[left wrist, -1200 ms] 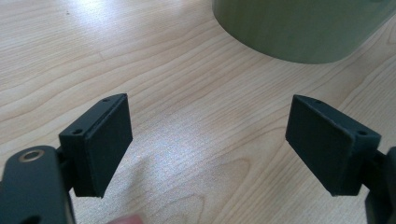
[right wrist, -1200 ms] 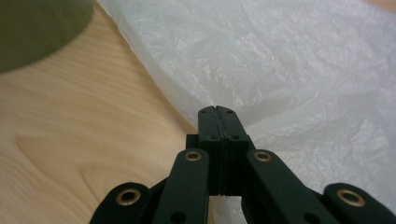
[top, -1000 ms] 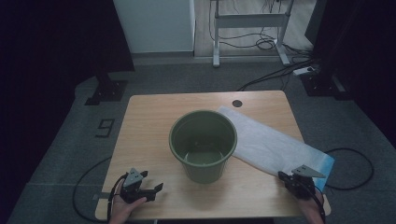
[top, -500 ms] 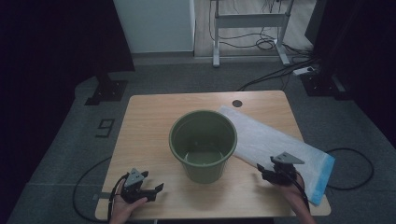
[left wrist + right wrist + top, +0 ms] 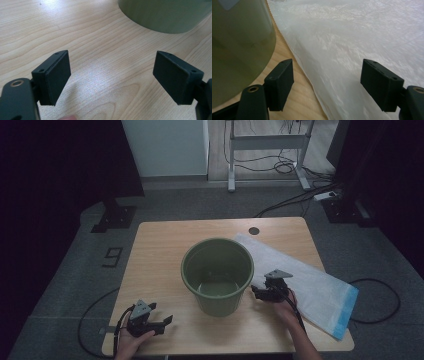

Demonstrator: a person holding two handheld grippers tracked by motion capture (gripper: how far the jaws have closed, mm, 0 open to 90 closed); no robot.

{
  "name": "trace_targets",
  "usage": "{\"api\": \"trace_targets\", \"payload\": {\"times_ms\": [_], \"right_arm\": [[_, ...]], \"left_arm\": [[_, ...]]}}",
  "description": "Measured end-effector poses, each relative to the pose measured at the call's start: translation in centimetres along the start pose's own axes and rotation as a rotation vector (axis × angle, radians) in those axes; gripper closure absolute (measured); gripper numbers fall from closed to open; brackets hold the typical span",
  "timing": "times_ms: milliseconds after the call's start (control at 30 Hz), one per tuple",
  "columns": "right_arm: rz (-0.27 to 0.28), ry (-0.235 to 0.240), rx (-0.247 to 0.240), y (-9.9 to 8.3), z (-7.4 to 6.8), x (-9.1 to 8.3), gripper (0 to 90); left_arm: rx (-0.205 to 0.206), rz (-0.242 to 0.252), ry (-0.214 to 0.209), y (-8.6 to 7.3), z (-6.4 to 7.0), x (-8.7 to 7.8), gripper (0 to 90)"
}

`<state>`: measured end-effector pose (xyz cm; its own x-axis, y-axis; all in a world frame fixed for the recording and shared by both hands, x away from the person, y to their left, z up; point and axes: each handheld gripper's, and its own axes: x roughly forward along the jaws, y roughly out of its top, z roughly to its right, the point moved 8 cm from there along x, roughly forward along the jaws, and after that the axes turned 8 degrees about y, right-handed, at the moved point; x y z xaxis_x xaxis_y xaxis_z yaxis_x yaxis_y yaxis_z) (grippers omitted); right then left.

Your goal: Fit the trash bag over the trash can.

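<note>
A green bucket stands upright in the middle of the wooden table. A white plastic bag with a blue end lies flat to its right. My right gripper is open just right of the bucket's base, over the bag's near edge. In the right gripper view its jaws span the bag with the bucket at the left. My left gripper rests open near the table's front left corner. In the left gripper view bare wood lies between the jaws and the bucket stands beyond.
A small dark round hole marks the table's far edge. The bag's blue end hangs past the table's right edge. Cables trail on the grey floor around the table. A desk frame stands behind.
My right gripper has moved left from the table's front right corner across the bag to the bucket's side. The left gripper has stayed put.
</note>
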<state>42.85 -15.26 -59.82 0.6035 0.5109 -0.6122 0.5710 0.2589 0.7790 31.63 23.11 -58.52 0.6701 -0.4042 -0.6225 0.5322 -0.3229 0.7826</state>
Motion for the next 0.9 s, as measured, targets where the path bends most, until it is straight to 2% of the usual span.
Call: {"api": "trace_targets", "payload": {"times_ms": [300,367,433,600,767,867,900], "right_arm": [[0.015,-0.008,0.012,1.0,-0.6,2.0,29.3],[-0.001,0.001,-0.020,1.2,-1.1,2.4,35.5],[-0.024,-0.003,-0.058,1.2,-1.6,2.8,46.2],[-0.037,-0.012,-0.045,1.4,-1.5,2.8,65.9],[-0.047,-0.033,-0.004,1.1,-0.3,2.0,87.8],[-0.047,-0.052,0.001,0.7,0.5,1.3,89.1],[-0.031,-0.056,0.006,0.6,0.8,0.9,89.2]], "left_arm": [[0.004,-0.005,0.002,-0.1,0.0,0.0,14.4],[0.006,-0.007,0.003,-0.1,0.0,0.1,14.5],[0.007,-0.009,0.005,-0.2,-0.1,0.1,14.5],[0.005,-0.009,0.005,-0.2,-0.2,0.1,14.5],[0.007,-0.010,0.006,-0.2,-0.2,0.1,14.4],[0.010,-0.013,0.008,-0.3,-0.2,0.1,14.4],[0.010,-0.014,0.008,-0.3,-0.2,0.1,14.4]]}}
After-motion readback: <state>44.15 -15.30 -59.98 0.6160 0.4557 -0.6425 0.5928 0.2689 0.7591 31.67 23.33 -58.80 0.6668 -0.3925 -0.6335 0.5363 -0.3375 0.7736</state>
